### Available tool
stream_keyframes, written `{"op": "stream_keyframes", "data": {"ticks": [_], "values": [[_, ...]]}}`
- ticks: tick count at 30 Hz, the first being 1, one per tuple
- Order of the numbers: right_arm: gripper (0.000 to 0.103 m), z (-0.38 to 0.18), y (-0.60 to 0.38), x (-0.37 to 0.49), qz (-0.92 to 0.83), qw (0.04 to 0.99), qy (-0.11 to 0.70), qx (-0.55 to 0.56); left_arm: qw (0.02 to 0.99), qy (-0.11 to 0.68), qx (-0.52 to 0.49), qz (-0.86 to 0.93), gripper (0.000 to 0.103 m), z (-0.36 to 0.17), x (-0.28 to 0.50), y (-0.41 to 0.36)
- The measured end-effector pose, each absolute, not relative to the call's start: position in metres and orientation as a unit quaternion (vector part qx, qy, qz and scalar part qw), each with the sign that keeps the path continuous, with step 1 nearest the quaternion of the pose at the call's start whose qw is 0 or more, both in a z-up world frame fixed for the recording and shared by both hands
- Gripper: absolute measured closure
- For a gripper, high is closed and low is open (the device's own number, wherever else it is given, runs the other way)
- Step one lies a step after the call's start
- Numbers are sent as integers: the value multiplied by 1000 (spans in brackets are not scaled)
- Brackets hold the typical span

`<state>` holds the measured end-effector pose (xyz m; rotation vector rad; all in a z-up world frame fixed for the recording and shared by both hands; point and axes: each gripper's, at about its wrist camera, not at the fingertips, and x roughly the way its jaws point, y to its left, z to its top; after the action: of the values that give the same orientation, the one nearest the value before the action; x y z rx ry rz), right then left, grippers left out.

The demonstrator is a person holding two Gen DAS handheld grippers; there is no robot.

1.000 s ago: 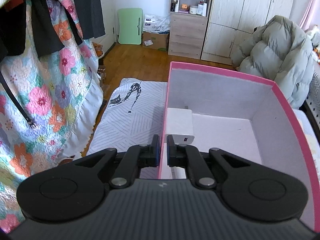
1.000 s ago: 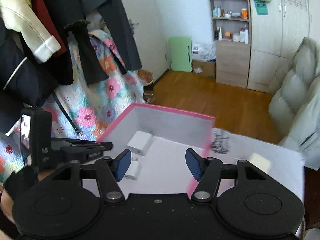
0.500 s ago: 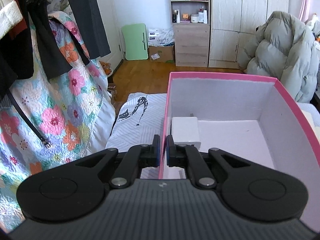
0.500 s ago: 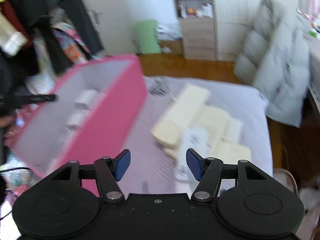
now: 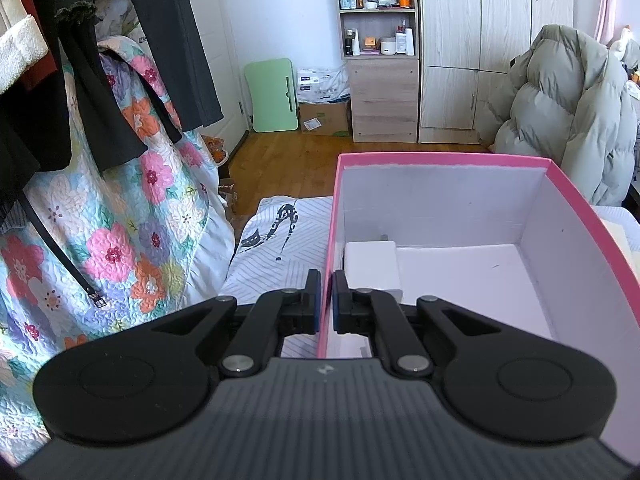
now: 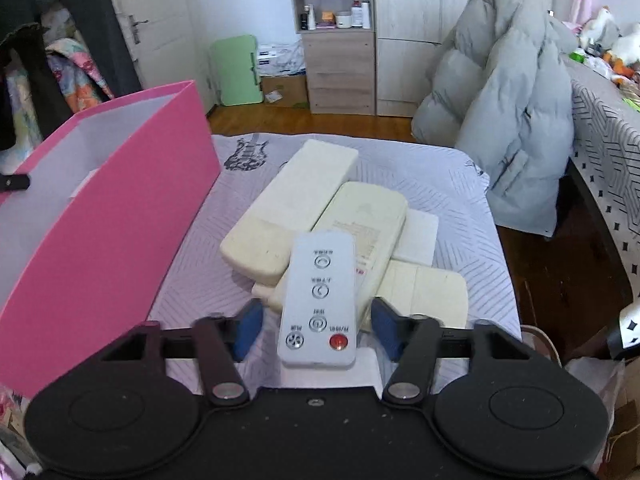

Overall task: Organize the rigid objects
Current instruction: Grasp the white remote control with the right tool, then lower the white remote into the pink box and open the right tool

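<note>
White remote (image 6: 318, 300) is lying between the closing right gripper (image 6: 316, 330) pads, untouched, while the left gripper (image 5: 326, 300) is pinching the pink box (image 5: 440, 158) wall.

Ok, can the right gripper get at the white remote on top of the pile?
Probably yes: the white remote lies topmost, already between the closing fingers of the right gripper, nothing covering it.

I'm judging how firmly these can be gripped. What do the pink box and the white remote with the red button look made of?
The pink box looks like paperboard: matte pink outside, dull white inside, with thin, slightly rough-cut wall edges. The white remote looks like hard moulded plastic, smooth with a faint sheen and rounded corners; its red button is glossy, possibly rubber or plastic.
</note>
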<state>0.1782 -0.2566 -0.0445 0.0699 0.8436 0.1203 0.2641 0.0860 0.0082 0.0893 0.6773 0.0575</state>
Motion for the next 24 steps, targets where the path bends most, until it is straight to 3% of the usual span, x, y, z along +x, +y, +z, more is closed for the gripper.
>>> {"op": "stream_keyframes", "data": {"ticks": [11,18,21,24], "values": [[59,-28,-255,155,67,924,375,41,939,343,17,20,98,6,268,95],[59,29,-223,139,168,928,319,92,935,352,26,25,98,4,271,93],[59,47,-192,149,246,905,331,105,935,352,23,25,98,4,271,94],[59,45,-158,177,282,865,395,127,935,353,7,20,99,4,271,99]]}}
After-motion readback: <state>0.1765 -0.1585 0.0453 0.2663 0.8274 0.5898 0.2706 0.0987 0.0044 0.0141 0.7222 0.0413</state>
